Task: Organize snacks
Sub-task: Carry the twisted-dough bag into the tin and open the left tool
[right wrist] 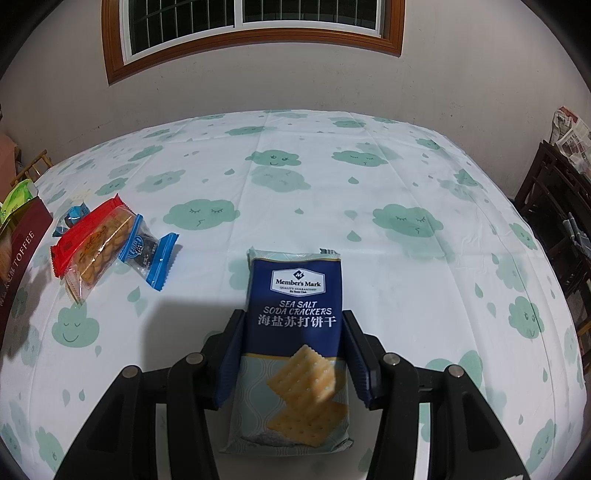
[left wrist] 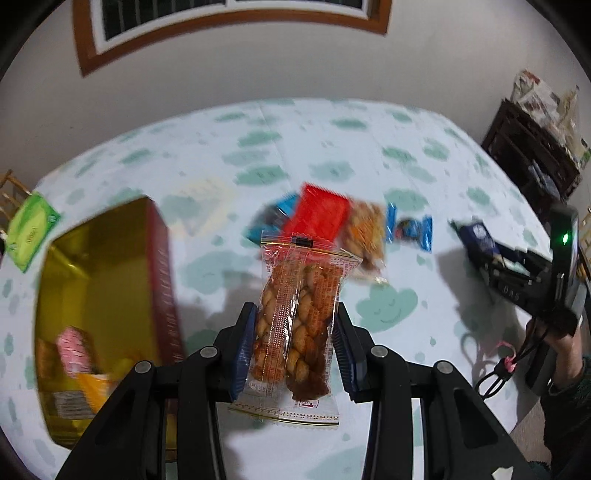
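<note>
My left gripper [left wrist: 295,314] is shut on a clear packet of twisted fried dough [left wrist: 295,321], held above the table. To its left stands a red box with a gold inside [left wrist: 103,266], with several wrapped snacks in its bottom. My right gripper [right wrist: 291,325] is shut on a blue packet of sea salt soda crackers [right wrist: 295,317]; the same gripper [left wrist: 480,236] shows at the right of the left wrist view. A small pile lies on the cloth: a red packet [right wrist: 77,236], a clear biscuit packet [right wrist: 99,254] and a blue-ended sweet [right wrist: 147,254].
The table wears a white cloth with green clouds [right wrist: 332,184]. A green tissue pack [left wrist: 29,232] lies at the far left by the box. A dark wooden shelf [right wrist: 554,206] stands to the right. A wall with a window [right wrist: 251,29] is behind the table.
</note>
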The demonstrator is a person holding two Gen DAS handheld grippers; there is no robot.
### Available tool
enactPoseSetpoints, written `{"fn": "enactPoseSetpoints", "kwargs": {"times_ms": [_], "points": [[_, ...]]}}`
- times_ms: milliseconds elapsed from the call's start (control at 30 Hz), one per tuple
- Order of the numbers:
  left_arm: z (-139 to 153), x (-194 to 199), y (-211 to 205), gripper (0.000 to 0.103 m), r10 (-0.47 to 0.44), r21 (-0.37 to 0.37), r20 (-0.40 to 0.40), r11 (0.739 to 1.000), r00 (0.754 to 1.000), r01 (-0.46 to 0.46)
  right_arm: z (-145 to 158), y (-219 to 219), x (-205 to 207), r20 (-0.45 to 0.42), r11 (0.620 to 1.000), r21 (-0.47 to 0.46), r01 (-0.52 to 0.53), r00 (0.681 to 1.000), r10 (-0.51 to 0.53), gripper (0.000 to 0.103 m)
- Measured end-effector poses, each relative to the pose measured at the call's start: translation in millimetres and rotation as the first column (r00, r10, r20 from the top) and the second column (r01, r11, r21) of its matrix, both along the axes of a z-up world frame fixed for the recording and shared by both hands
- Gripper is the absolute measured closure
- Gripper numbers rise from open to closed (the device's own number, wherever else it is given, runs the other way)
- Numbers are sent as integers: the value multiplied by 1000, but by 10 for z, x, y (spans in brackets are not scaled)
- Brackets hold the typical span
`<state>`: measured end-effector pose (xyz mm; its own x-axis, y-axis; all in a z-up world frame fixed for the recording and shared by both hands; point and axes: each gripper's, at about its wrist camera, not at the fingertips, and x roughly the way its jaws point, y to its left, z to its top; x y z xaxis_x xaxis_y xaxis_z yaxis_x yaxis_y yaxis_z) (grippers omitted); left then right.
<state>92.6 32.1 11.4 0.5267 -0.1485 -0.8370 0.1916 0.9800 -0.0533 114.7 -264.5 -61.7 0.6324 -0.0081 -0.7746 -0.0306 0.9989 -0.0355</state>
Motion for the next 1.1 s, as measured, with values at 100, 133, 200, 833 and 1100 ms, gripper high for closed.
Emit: {"fn": "enactPoseSetpoints", "kwargs": {"times_ms": [100,133,200,833,1100], "points": [[140,-23,208,67,45,10,38,999,998,-45,1,1,-1,0,1000,0,0,1000,0,51],[170,-26,286,67,62,17,46,998,997,-63,1,-1,-1,0,1000,0,0,1000,0,51],[206,-32,479,67,104,30,53,994,993,-106,1,0,-2,0,1000,-1,0,1000,0,51],[-189,-124,1671,67,348,97,-78,935,934,-341,-2,-2,0,0,1000,-1,1,1000,-1,51],[-304,-109,1771,67,367,105,-104,928,924,-357,-4,-9,2,0,1000,-1,1,1000,-1,51]]}}
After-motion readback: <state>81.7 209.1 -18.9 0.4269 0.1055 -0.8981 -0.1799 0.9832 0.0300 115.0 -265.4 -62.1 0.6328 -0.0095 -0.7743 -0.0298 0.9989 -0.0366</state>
